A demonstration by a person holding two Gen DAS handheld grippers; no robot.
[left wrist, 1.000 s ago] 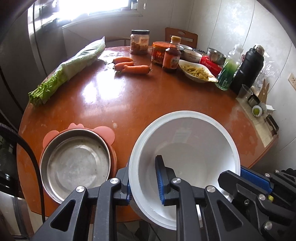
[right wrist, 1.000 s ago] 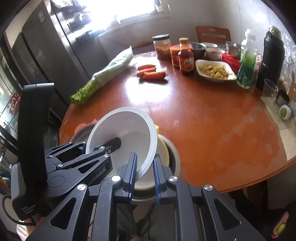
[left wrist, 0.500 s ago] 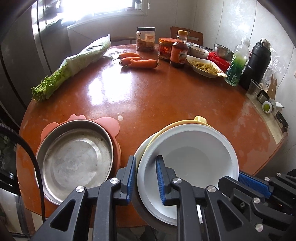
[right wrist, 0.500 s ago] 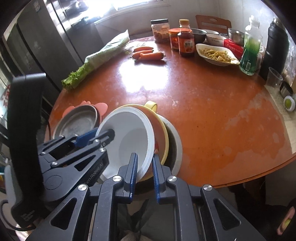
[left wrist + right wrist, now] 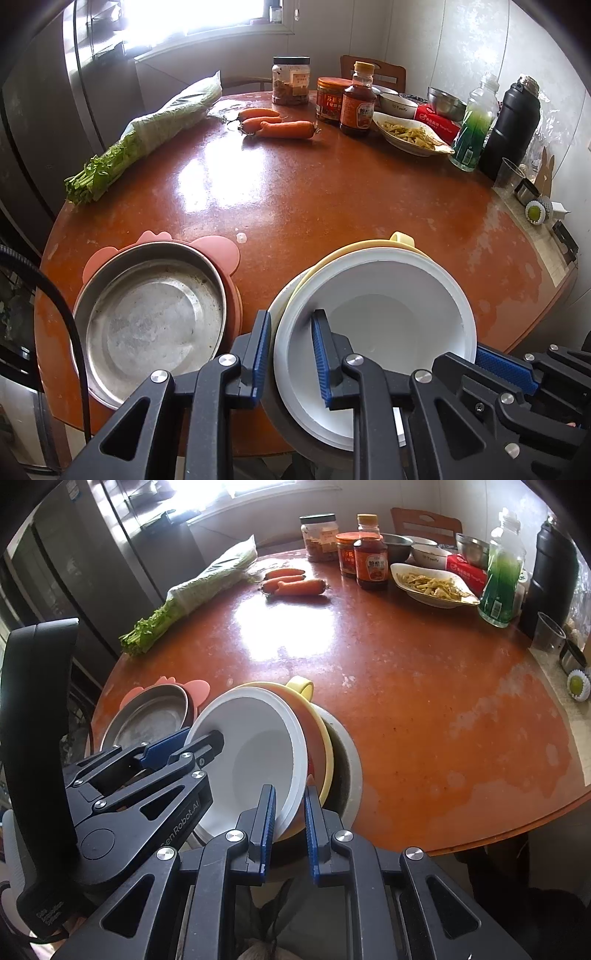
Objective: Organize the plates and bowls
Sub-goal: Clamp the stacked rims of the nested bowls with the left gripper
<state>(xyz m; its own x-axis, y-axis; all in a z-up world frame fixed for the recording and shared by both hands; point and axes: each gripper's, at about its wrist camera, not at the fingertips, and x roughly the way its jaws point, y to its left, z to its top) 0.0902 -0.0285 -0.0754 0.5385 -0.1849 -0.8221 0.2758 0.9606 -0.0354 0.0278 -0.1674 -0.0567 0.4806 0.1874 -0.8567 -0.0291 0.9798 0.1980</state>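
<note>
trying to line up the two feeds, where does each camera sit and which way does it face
Left wrist: sits on the left gripper, tilted down across the round table; its jaws straddle the left rim of the white bowl, the right gripper at lower right.
Right wrist: sits on the right gripper, tilted down likewise; its jaws straddle the same bowl's right rim, the left gripper at left.
Shared: white bowl nested in the yellow bowl, steel plate, carrots.

Three carrots (image 5: 279, 125), wrapped celery (image 5: 155, 129), a sauce bottle (image 5: 358, 101), jars, a black flask (image 5: 511, 125) on a round wooden table (image 5: 314, 192).
</note>
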